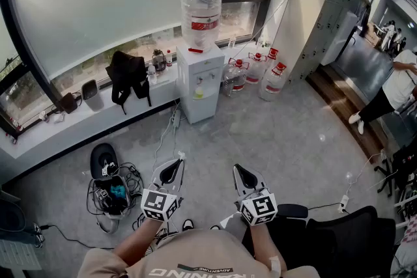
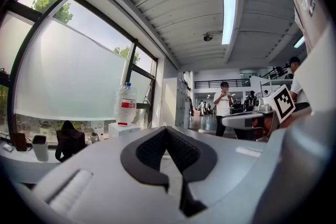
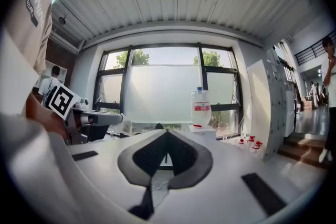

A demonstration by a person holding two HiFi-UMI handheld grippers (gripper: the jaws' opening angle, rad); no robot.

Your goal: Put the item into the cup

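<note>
**A:** Where do we find the item and the cup?

**B:** We find neither. The head view shows only bare floor (image 1: 300, 133), a water dispenser (image 1: 199, 84) against the window wall, a tangle of cables (image 1: 112, 192) to our left and a black chair (image 1: 339, 237) to our right. No table carrying things is in sight.

**A:** And what do we hold?

**B:** Nothing. The left hand-held gripper (image 2: 167, 131) has its dark pads brought together, tips meeting, with only the room beyond them. The right hand-held gripper (image 3: 167, 135) is closed the same way and is just as empty. We hold both in front of the body, side by side above the floor. They point toward the dispenser and stay well apart from it.

**A:** Then how will the item handle?

**B:** We cannot say whether it is heavy, soft, slippery or fragile, since no view shows it. We'd only guess that something meant to go into a cup is small and light. In that case we'd pinch it across a firm, narrow part, and both sets of jaws would have to open first.

**A:** And where does it lie relative to us?

**B:** Somewhere outside all three views, so we judge the task has not begun.
</note>
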